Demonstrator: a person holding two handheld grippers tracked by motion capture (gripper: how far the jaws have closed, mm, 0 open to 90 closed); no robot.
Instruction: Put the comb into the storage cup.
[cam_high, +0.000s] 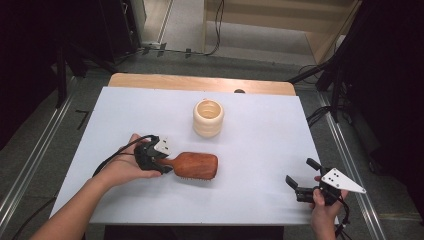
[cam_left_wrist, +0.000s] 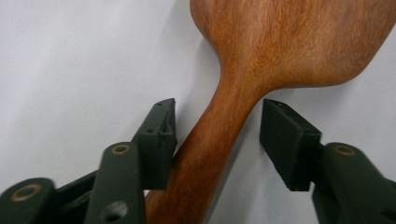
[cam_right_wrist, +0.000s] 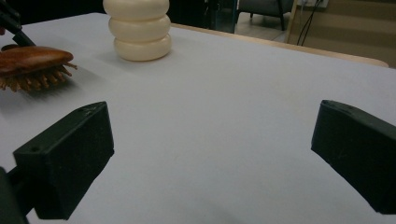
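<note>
**Closing on the brush handle**

Your right tool (cam_high: 300, 183) rests near the front right edge of the desk (cam_high: 260, 150), its jaws wide and with nothing between them; leave it there, well apart from the work. Your left tool (cam_high: 167, 165) is at the wooden hairbrush (cam_high: 192, 166), which lies in the middle of the desk with the bristles down. Its jaws stand on both sides of the handle (cam_left_wrist: 205, 149): one pad touches the wood, the other is a little apart, so the grip is not complete. I think you should center the handle between the pads before you press, otherwise the brush can turn on the surface. Close slowly and keep the jaws low. Farther back stands the cream ribbed cup (cam_high: 208, 118), upright and apart from the brush.
</note>
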